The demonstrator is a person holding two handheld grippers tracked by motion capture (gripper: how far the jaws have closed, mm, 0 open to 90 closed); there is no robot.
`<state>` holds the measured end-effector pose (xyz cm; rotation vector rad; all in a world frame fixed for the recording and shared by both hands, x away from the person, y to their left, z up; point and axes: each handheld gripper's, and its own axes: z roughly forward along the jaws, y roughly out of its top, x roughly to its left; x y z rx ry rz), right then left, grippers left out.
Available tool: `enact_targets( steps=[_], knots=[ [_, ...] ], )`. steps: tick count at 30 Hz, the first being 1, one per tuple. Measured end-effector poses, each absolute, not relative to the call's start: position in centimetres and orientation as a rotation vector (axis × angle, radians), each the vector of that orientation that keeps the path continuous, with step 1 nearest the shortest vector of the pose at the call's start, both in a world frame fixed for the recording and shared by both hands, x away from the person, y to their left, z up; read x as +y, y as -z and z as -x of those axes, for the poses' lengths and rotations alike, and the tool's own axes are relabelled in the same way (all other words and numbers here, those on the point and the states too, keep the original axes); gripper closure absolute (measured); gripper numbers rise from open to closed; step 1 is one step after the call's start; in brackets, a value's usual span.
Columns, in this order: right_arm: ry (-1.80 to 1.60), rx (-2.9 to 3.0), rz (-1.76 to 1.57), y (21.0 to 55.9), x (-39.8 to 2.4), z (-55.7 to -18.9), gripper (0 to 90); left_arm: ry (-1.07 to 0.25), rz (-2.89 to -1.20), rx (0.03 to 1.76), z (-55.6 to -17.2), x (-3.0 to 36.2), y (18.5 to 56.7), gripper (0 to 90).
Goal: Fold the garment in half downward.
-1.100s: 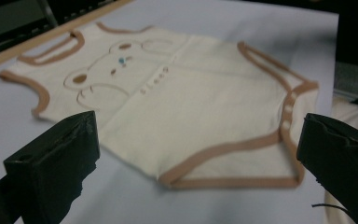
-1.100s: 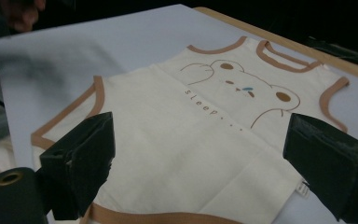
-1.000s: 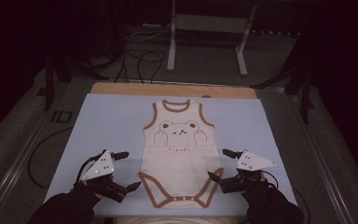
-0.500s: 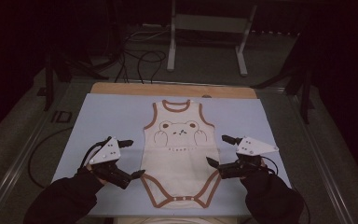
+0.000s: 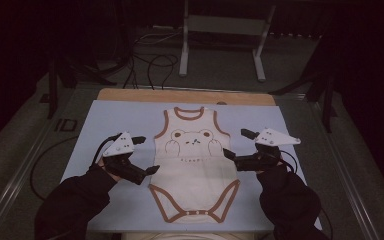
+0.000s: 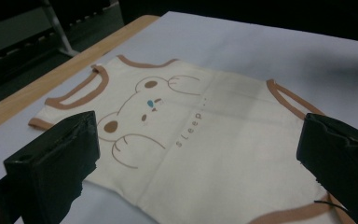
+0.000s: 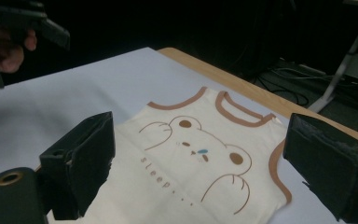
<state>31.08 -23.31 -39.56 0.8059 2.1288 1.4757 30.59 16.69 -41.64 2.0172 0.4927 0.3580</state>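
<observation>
Two spread grippers, left gripper (image 5: 151, 170) and right gripper (image 5: 228, 156), flank the flat bodysuit (image 5: 194, 165) between them.

The room is dark. A pale blue mat (image 5: 130, 120) covers the wooden desk (image 5: 180, 95). Behind the desk, a grey metal stand (image 5: 225, 30) rises from the grey floor (image 5: 290, 75), with black cables (image 5: 150, 62) just left of it.

Dim room, black surroundings; only the table lit — near jaws softly blurred.
</observation>
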Motion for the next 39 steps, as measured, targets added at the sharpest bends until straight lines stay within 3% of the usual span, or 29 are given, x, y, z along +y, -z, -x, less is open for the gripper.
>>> enact_targets(
  steps=[20,25,39],
  knots=[
    [-1.32,2.191,-0.966,44.8,-24.2,-35.3,9.8,-0.374,-2.009,0.684,-35.2,15.8,45.8,0.1],
    [-1.282,2.206,-1.009,45.8,-24.4,-36.1,9.8,-0.309,-1.984,0.725,-36.4,16.0,47.0,0.2],
    [-1.23,2.287,-1.054,48.6,-24.7,-37.1,9.7,-0.341,-2.087,0.83,-37.2,15.5,49.2,0.2]
  ],
)
